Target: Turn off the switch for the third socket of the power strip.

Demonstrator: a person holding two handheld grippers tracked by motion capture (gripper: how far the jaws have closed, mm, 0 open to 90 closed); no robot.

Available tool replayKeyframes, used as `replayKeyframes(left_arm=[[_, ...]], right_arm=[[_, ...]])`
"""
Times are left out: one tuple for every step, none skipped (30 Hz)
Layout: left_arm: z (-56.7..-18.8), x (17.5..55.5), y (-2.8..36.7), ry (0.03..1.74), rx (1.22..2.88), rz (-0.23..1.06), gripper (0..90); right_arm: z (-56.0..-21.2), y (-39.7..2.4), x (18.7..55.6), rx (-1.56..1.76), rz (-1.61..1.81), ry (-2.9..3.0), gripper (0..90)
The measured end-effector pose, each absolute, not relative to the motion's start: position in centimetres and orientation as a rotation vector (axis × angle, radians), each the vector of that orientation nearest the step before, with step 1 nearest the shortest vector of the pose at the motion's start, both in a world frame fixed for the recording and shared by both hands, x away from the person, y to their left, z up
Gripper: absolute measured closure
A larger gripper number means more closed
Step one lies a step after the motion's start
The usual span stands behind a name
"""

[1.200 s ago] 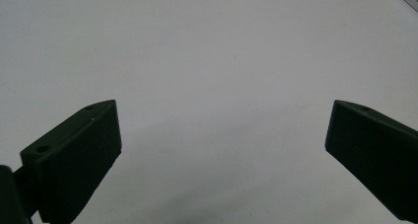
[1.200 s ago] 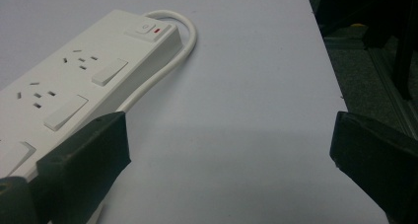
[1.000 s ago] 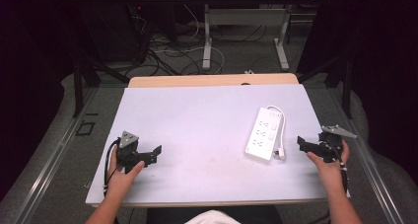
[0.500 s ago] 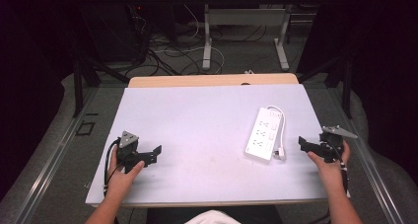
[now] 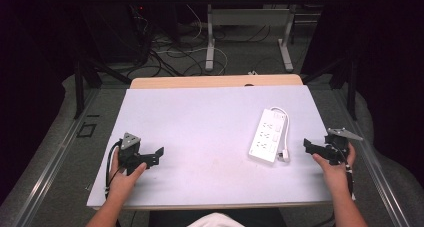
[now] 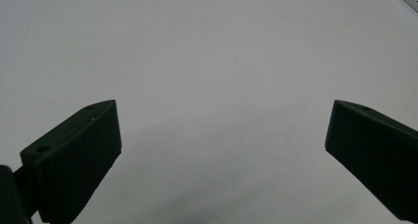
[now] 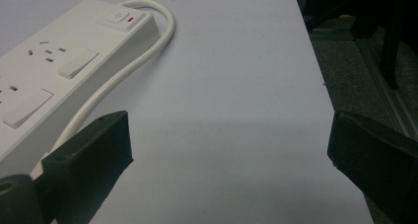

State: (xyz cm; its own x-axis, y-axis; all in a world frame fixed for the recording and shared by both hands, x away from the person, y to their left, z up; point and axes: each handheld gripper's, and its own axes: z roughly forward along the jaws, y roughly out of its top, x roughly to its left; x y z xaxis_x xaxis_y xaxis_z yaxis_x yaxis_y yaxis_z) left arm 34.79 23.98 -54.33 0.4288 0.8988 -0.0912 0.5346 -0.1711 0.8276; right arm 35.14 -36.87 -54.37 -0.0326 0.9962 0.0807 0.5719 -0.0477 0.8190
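Note:
A white power strip (image 5: 270, 134) lies on the right half of the white table (image 5: 210, 122), with its cable looped along its right side. My right gripper (image 5: 309, 148) rests at the table's right edge just right of the strip, held by a hand and pointing left. In the right gripper view its jaws (image 7: 229, 155) stand wide open on bare table, with the power strip (image 7: 49, 81) and its cable (image 7: 123, 71) just beyond the left jaw. My left gripper (image 5: 158, 156) sits at the front left, pointing right. It is open (image 6: 222, 150) and holds nothing.
The table's right edge (image 7: 335, 110) drops to a grey floor with a metal rail. Behind the table runs a wooden strip (image 5: 215, 81), then desk legs and tangled cables (image 5: 200, 47) on the floor. Dark curtains close both sides.

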Motion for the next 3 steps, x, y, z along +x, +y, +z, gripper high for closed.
replayKeyframes(left_arm=[[-54.32, 34.80, 23.99, 1.222, 1.842, 0.545, 0.7], [-54.32, 34.82, 23.98, 1.222, 1.842, 0.545, 0.7], [-54.32, 34.83, 23.97, 1.221, 1.841, 0.544, 0.6]], right_arm=[[-54.53, -36.81, 35.24, 1.662, 0.965, 1.632, 2.6], [-54.36, -36.89, 35.10, 1.674, 0.953, 1.659, 2.6], [-54.35, -36.93, 35.08, 1.670, 0.951, 1.661, 2.6]])
